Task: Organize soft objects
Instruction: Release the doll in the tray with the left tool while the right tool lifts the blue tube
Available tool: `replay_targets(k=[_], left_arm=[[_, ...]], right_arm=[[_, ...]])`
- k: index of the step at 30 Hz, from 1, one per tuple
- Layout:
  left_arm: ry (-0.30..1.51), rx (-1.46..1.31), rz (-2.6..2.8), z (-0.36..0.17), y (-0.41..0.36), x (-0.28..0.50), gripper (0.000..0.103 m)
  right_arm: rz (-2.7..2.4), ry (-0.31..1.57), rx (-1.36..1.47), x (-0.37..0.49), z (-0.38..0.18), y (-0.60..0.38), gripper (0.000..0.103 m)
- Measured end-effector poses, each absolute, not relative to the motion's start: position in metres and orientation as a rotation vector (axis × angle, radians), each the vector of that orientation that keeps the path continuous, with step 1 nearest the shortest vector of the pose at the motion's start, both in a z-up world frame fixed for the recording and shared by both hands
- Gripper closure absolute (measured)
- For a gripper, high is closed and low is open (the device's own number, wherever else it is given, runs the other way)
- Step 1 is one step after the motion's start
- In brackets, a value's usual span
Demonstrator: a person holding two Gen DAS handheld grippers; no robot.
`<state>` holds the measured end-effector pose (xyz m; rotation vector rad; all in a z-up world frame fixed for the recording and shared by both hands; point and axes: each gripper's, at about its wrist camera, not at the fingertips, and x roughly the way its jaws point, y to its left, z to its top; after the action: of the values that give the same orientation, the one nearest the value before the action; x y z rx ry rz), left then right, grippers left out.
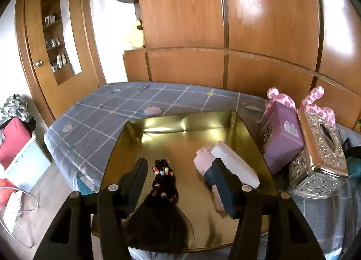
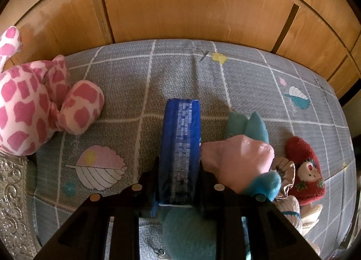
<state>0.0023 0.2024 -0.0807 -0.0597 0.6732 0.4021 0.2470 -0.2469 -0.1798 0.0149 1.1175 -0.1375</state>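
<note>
Over the gold tray [image 1: 171, 124] on the bed [image 1: 94, 115], we hold our left tongs [image 1: 179, 176] spread, pinching nothing; a dark hair piece [image 1: 162, 183] with coloured beads lies on the tray between the fingers, and white packets [image 1: 234, 165] lie just right of it. Our right tongs [image 2: 178, 183] pinch a blue pack [image 2: 180, 147] above the bed, beside the tray, with a pink giraffe [image 2: 33, 106] left and a teal-and-pink toy [image 2: 246, 153] right.
</note>
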Motion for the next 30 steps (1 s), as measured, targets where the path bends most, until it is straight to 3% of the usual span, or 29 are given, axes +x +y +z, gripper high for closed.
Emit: replay_targets(k=[21,30], left_arm=[[0.66,-0.043,0.367,-0.073,0.189,-0.018,0.038],[0.661,-0.048,0.348,-0.073,0.187,-0.025,0.036]], right_arm=[[-0.058,1.066,0.106,0.239,-0.157,-0.222,0.08],[-0.009,0.958,0.13,0.237,-0.109,-0.204,0.08]])
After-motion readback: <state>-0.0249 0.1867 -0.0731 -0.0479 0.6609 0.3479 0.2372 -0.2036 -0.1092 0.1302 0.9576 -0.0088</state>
